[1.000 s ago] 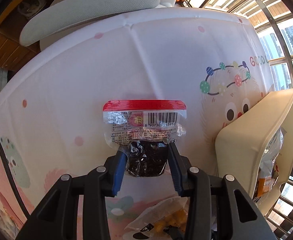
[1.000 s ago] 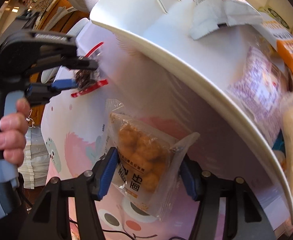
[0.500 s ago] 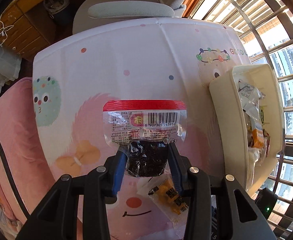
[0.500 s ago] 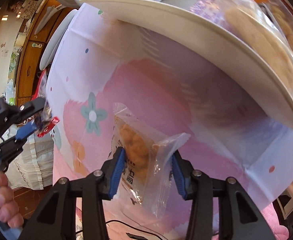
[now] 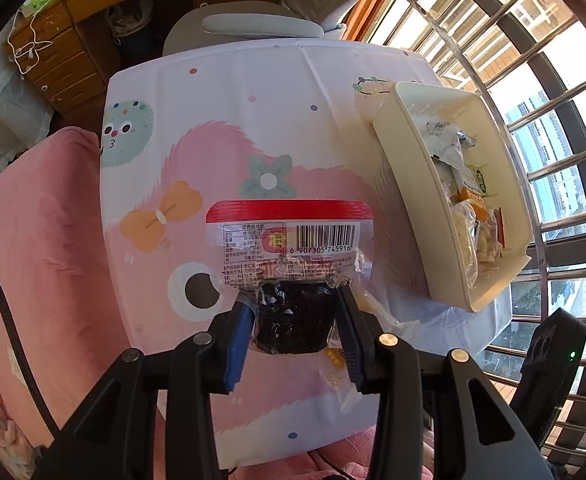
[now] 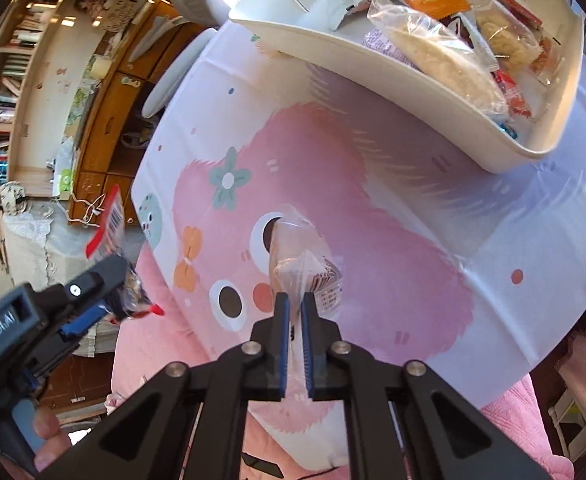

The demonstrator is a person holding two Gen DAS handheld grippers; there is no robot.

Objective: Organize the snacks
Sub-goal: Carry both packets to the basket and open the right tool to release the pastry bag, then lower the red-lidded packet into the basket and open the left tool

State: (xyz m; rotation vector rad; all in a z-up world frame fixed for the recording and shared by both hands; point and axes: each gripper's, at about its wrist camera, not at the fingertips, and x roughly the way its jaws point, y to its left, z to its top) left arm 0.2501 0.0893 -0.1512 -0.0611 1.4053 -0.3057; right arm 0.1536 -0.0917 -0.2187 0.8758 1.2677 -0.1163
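My left gripper (image 5: 293,300) is shut on a clear packet (image 5: 289,248) with a red top band, a barcode and dark contents, held high above the table. The right wrist view shows this left gripper (image 6: 93,292) at the left edge, a hand (image 6: 49,436) beneath it. My right gripper (image 6: 296,300) has its jaws closing to a narrow gap. They pinch the lower edge of a clear packet of orange puffs (image 6: 297,256), which stands up from them above the cloth. A cream bin (image 5: 413,208) holding several snack packets sits at the table's right side, and its wall (image 6: 373,56) also shows in the right wrist view.
A cartoon-printed cloth (image 5: 213,120) covers the table. A grey chair (image 5: 261,28) stands at its far edge, with wooden drawers (image 5: 61,64) behind. Pink bedding (image 5: 33,260) lies to the left, and window bars (image 5: 553,160) run along the right.
Both grippers rose, so more of the table shows. The right jaws closed from wide apart onto the puff packet and lifted it upright. The left grip is unchanged.
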